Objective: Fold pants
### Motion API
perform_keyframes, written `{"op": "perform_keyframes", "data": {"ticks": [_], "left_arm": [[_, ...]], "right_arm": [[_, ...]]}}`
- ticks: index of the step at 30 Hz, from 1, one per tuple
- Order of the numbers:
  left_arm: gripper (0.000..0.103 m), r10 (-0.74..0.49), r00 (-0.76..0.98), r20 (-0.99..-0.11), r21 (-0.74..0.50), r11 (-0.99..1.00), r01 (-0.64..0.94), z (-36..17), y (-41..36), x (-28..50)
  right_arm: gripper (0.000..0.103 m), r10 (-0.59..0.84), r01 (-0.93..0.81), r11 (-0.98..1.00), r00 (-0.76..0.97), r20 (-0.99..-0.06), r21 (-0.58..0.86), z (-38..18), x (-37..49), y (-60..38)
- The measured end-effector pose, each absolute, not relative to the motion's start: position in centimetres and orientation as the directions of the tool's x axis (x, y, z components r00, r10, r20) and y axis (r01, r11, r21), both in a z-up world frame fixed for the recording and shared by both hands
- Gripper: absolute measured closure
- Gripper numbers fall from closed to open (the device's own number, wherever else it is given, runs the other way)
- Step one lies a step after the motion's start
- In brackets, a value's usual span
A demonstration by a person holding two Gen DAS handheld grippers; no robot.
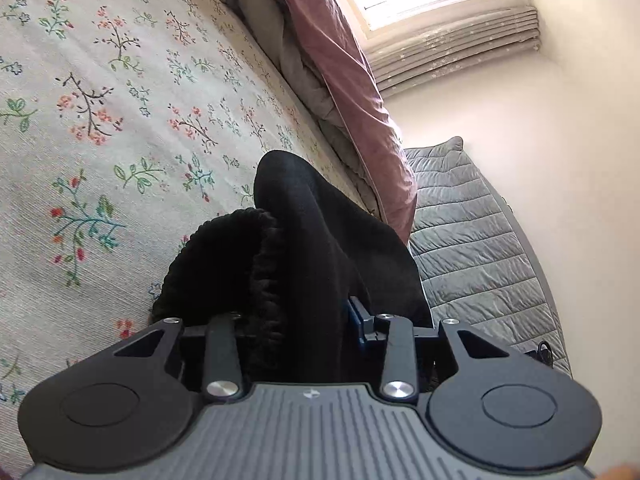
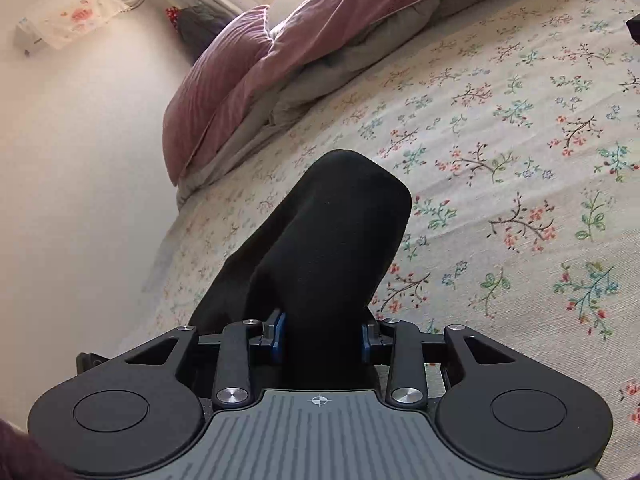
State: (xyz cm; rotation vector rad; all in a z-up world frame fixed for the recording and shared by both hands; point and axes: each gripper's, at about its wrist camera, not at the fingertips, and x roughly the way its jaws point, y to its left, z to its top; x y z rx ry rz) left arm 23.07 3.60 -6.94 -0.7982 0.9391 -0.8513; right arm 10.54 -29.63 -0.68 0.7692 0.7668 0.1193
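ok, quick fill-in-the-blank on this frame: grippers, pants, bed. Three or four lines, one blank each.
1. Both the left gripper and the right gripper are shut on ____ fabric.
2. The pants are held above a bedsheet printed with ____.
3. The duvet bunched at the far side of the bed is ____ on top.
4. The ribbed waistband shows in the ____ wrist view.

Missing words: black; flowers; pink; left
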Motion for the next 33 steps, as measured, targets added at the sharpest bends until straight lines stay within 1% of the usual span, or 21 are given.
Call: {"op": "perform_keyframes", "data": {"ticks": [4, 5, 6, 8, 9, 10, 11, 13, 14, 18, 20, 22, 24, 25, 28, 30, 32, 33], "left_arm": [[0.055, -0.87, 0.347, -0.351, -0.854, 0.449, 0.262, -6.7, 1.7, 23.6], [0.055, -0.862, 0.357, -0.361, -0.847, 0.463, 0.262, -6.7, 1.4, 23.8], [0.055, -0.842, 0.37, -0.392, -0.828, 0.499, 0.257, -7.0, 1.4, 23.9], [0.053, -0.803, 0.388, -0.453, -0.783, 0.566, 0.259, -7.4, 0.9, 24.2], [0.049, -0.793, 0.391, -0.467, -0.767, 0.583, 0.266, -7.6, 0.7, 24.3], [0.048, -0.788, 0.393, -0.474, -0.754, 0.594, 0.28, -7.6, 0.4, 24.3], [0.046, -0.782, 0.399, -0.479, -0.742, 0.603, 0.292, -7.5, 0.3, 24.2], [0.044, -0.765, 0.412, -0.495, -0.713, 0.629, 0.31, -7.0, 0.0, 23.8], [0.042, -0.756, 0.416, -0.505, -0.7, 0.641, 0.315, -6.6, 0.0, 23.6], [0.039, -0.69, 0.484, -0.538, -0.614, 0.714, 0.335, -4.4, 0.1, 22.5], [0.038, -0.657, 0.532, -0.535, -0.578, 0.743, 0.337, -3.1, 0.4, 21.5], [0.036, -0.623, 0.587, -0.517, -0.521, 0.773, 0.361, -1.6, 0.6, 19.8], [0.032, -0.615, 0.605, -0.506, -0.459, 0.786, 0.414, -0.2, 0.4, 17.9], [0.032, -0.611, 0.606, -0.51, -0.421, 0.791, 0.444, 0.3, 0.1, 16.9], [0.032, -0.619, 0.58, -0.529, -0.296, 0.775, 0.558, 0.9, -1.6, 13.9], [0.032, -0.618, 0.543, -0.568, -0.218, 0.75, 0.625, 0.1, -2.8, 12.5], [0.032, -0.586, 0.535, -0.609, -0.15, 0.747, 0.647, -1.0, -3.3, 11.8], [0.032, -0.563, 0.536, -0.629, -0.12, 0.752, 0.648, -1.8, -3.3, 11.6]], "right_arm": [[0.069, 0.344, 0.199, 0.715, 0.735, -0.584, 0.671, -1.0, 11.0, -32.7], [0.068, 0.34, 0.198, 0.72, 0.735, -0.586, 0.665, -1.2, 11.2, -33.1], [0.067, 0.335, 0.198, 0.728, 0.733, -0.592, 0.657, -1.4, 11.3, -33.6], [0.059, 0.303, 0.212, 0.764, 0.715, -0.63, 0.609, -2.4, 11.7, -34.2], [0.058, 0.276, 0.221, 0.793, 0.7, -0.659, 0.568, -3.0, 11.8, -34.2], [0.049, 0.243, 0.23, 0.825, 0.679, -0.692, 0.515, -3.6, 11.9, -34.0], [0.036, 0.211, 0.231, 0.854, 0.665, -0.717, 0.466, -4.2, 12.0, -33.7], [0.035, 0.16, 0.214, 0.894, 0.669, -0.726, 0.394, -4.7, 11.6, -33.0], [0.031, 0.146, 0.213, 0.901, 0.671, -0.727, 0.378, -4.4, 11.5, -32.7], [0.031, 0.077, 0.198, 0.936, 0.693, -0.717, 0.292, -2.0, 10.1, -31.9], [0.031, 0.057, 0.181, 0.947, 0.717, -0.695, 0.265, -0.7, 9.0, -31.3], [0.031, 0.071, 0.153, 0.95, 0.742, -0.667, 0.271, 0.6, 7.8, -30.7], [0.031, 0.096, 0.123, 0.952, 0.748, -0.656, 0.28, 1.4, 6.8, -29.7], [0.031, 0.107, 0.108, 0.955, 0.747, -0.656, 0.278, 1.7, 6.4, -29.0], [0.032, 0.129, 0.051, 0.969, 0.732, -0.669, 0.242, 2.1, 5.4, -26.7], [0.035, 0.138, 0.017, 0.977, 0.714, -0.686, 0.215, 1.9, 4.9, -25.2], [0.042, 0.142, -0.009, 0.982, 0.684, -0.716, 0.187, 1.2, 4.6, -23.9], [0.042, 0.138, -0.016, 0.985, 0.661, -0.738, 0.169, 0.6, 4.4, -23.4]]}}
